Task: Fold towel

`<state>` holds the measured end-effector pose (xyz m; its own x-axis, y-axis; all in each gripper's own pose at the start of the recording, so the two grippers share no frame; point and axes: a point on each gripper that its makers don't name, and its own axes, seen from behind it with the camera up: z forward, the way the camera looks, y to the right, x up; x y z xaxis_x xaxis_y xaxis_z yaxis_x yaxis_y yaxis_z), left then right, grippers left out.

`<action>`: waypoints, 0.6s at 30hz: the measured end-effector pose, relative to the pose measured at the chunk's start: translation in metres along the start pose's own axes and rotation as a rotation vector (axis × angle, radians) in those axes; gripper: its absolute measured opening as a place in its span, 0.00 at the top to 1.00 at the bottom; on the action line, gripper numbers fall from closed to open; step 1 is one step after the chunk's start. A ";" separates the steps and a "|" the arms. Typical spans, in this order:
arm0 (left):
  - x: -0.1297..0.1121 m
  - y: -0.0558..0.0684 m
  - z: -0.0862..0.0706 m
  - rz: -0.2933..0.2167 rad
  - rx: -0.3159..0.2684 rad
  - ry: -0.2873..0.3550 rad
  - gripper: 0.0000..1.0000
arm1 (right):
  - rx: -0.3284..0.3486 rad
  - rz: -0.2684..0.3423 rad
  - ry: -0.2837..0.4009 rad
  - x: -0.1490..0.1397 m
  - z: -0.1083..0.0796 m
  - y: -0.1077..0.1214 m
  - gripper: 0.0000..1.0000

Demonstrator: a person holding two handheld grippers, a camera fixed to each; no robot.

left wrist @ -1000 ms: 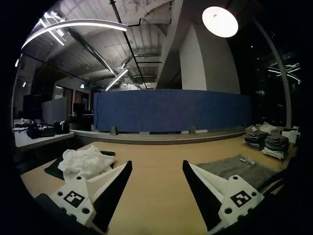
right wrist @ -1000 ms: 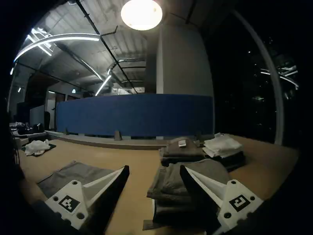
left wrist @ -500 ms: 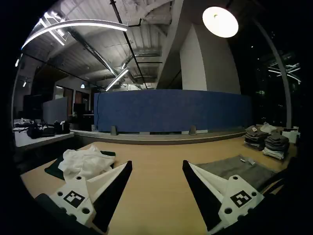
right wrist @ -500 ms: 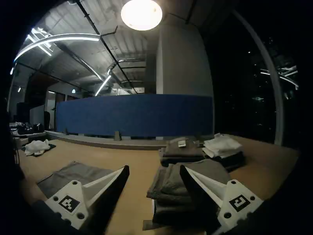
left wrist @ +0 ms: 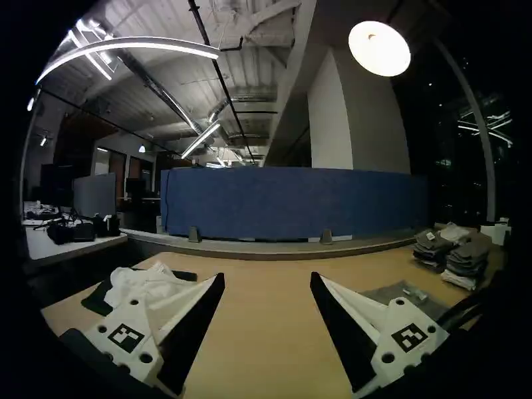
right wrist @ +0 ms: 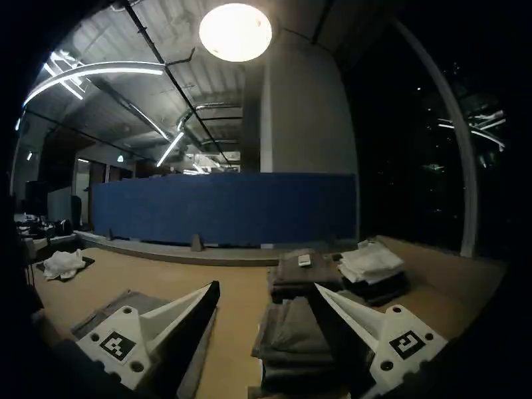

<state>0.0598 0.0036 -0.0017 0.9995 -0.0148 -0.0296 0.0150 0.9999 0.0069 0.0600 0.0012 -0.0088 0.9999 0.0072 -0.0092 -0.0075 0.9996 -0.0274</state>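
Jaws apart, empty, on left gripper and right gripper; grey towel flat on table.

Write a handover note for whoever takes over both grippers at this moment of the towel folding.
Left gripper: open, holding nothing, low over the table.
Right gripper: open, holding nothing, pointed at the folded stacks.
Grey towel: lies flat on the table, not gripped.
White towel: crumpled on a dark mat.
Done: several towels folded and stacked.
Left: fold the grey towel, then probably the white one.
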 end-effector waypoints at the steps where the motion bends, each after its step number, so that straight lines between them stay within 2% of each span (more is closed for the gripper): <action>1: 0.010 0.000 0.000 0.002 -0.001 0.003 0.05 | 0.001 -0.003 -0.001 0.008 -0.001 0.000 0.00; 12: 0.121 -0.003 0.001 0.000 -0.002 0.017 0.05 | -0.002 -0.013 0.017 0.115 -0.004 0.000 0.00; 15: 0.139 -0.003 0.001 -0.003 0.000 0.015 0.05 | -0.004 -0.014 0.019 0.136 -0.004 0.000 0.00; 18: 0.148 -0.004 0.002 -0.007 0.008 0.007 0.05 | -0.007 -0.013 0.018 0.149 -0.003 0.001 0.00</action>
<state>0.2076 -0.0030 -0.0043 0.9991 -0.0213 -0.0363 0.0219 0.9997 0.0142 0.2086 0.0028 -0.0132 0.9996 -0.0064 -0.0268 0.0054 0.9994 -0.0348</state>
